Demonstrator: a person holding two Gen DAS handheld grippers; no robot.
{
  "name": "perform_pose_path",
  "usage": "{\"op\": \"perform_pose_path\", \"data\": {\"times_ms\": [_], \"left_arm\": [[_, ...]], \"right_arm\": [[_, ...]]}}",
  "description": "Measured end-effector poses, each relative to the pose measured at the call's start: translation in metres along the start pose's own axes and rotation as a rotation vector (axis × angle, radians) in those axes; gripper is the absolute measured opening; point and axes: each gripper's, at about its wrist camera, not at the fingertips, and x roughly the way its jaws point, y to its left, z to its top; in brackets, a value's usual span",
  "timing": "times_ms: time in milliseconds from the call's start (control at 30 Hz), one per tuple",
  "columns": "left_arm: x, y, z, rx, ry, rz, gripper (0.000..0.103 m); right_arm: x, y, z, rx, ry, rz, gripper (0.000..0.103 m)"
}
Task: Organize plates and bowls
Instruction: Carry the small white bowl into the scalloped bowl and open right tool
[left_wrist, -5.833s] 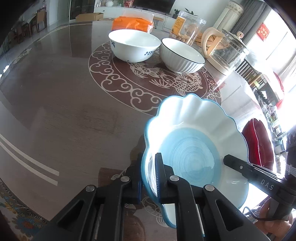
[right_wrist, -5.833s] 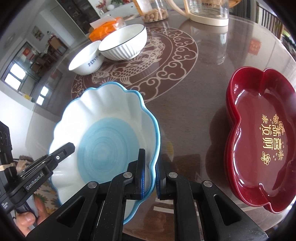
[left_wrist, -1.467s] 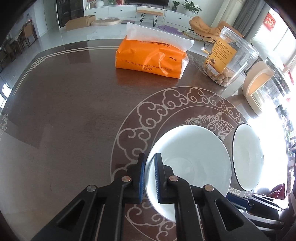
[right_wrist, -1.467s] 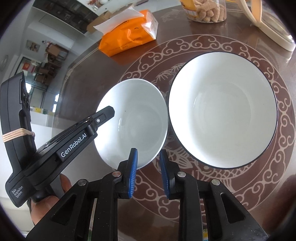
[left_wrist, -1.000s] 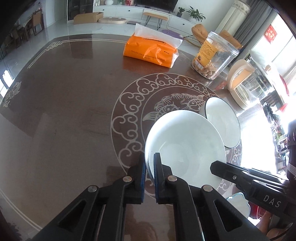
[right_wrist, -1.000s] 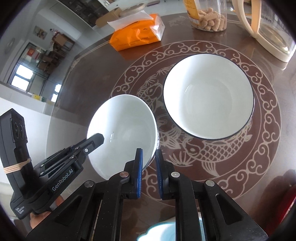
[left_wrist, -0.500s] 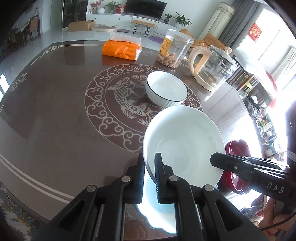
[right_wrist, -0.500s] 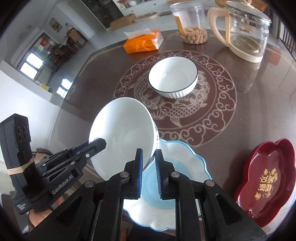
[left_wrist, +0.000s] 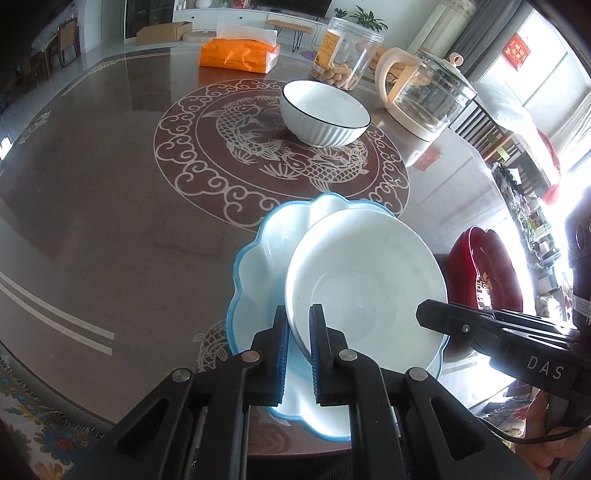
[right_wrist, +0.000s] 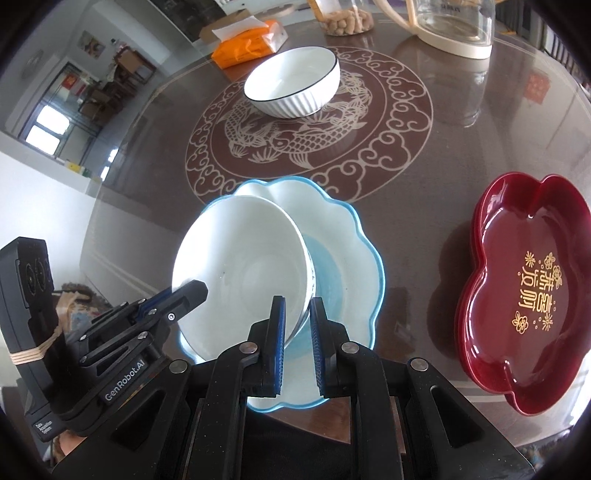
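A plain white bowl hangs tilted over the scalloped blue-rimmed plate near the table's front edge. My left gripper is shut on the bowl's near-left rim, and my right gripper is shut on its opposite rim. Each gripper shows in the other's view, at the bowl's far side. A second white bowl with a dark rim stands on the table's fish medallion, farther back. A red lobed dish lies to the right.
At the back of the round dark table are an orange tissue pack, a clear jar of snacks and a glass kettle. A patterned rug shows past the table's near edge.
Both grippers carried the white bowl back from beside the dark-rimmed bowl toward the table's front; it now hangs over the blue plate, lower and closer to it than half a second ago.
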Motion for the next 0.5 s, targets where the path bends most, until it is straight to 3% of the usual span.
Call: {"op": "perform_pose_path", "data": {"times_ms": [500], "left_arm": [[0.006, -0.006, -0.007, 0.030, -0.003, 0.012, 0.011]], "right_arm": [[0.009, -0.012, -0.010, 0.016, 0.006, 0.026, 0.016]]}}
